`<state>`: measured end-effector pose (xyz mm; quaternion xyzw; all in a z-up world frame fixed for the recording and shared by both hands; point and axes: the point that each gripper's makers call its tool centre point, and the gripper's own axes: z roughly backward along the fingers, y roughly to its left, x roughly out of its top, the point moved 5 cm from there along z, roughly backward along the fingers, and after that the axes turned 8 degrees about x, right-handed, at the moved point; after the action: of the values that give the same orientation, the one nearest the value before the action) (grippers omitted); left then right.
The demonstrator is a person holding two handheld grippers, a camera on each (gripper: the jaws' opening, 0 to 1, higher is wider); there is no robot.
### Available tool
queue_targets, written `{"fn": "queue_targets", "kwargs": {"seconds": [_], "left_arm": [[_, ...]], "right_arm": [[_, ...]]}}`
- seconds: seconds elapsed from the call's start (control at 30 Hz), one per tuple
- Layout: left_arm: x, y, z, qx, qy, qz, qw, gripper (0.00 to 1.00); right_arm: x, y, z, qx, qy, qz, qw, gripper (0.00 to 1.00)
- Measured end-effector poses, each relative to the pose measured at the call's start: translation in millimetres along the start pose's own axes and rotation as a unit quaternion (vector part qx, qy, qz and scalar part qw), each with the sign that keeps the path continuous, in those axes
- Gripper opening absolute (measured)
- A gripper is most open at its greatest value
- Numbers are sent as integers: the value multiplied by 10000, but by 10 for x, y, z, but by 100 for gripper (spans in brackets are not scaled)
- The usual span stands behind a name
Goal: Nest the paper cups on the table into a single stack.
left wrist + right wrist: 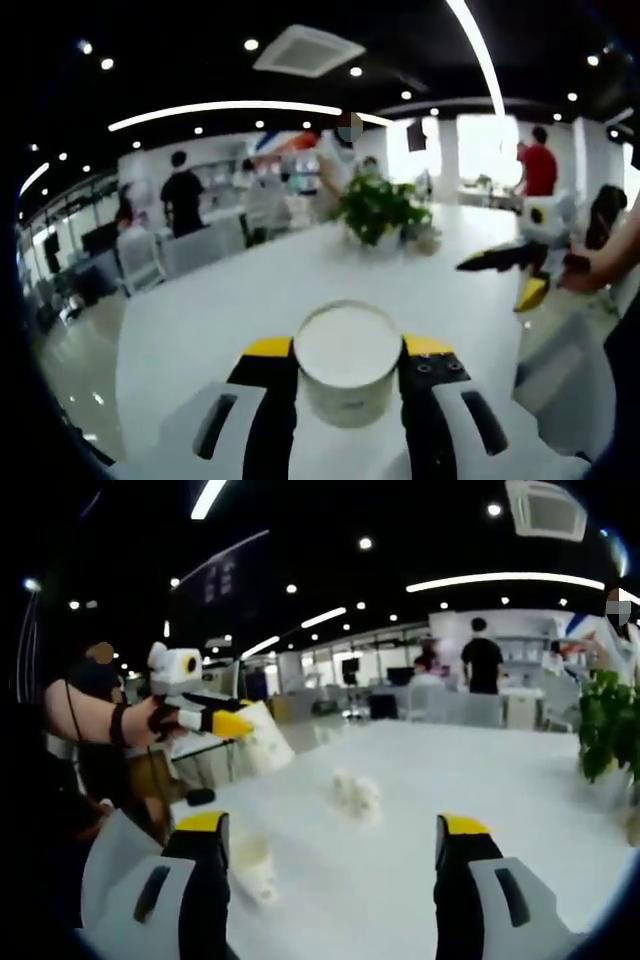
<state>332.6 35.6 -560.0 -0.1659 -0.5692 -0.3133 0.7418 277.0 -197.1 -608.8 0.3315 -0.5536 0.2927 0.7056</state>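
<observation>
Left gripper (348,372) is clamping a paper cup (348,362) between its jaws, mouth facing the camera, held up off the white table (200,320). In the right gripper view that same gripper is showing at the left with the held cup tilted over the table's near-left edge. Right gripper (335,865) is hanging with jaws wide apart, holding nothing. A loose cup (254,868) is lying on its side just beside the right gripper's left jaw, near the table's front edge. A cluster of cups (353,794) is sitting further in toward the middle; blurred, count unclear. Potted plant (380,208) is standing toward the far end.

Risks:
- squeezing too hard likely dents the held cup so it won't nest
- the tipped cup could roll off the near edge if nudged
- a tilted approach would probably jam rim against rim
</observation>
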Motion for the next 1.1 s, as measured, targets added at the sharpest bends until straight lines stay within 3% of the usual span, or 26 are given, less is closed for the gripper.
{"fn": "queue_targets", "kwargs": {"seconds": [0.47, 0.8, 1.1], "left_arm": [[2, -120, 3, -127, 45, 4, 9999, 37], [55, -168, 17, -174, 0, -70, 9998, 37], [79, -215, 41, -213, 4, -175, 9996, 37]], "right_arm": [[99, 164, -324, 549, -75, -25, 9985, 74], [66, 298, -537, 874, -69, -240, 9959, 74], [55, 454, -731, 1291, -85, -387, 9908, 68]]}}
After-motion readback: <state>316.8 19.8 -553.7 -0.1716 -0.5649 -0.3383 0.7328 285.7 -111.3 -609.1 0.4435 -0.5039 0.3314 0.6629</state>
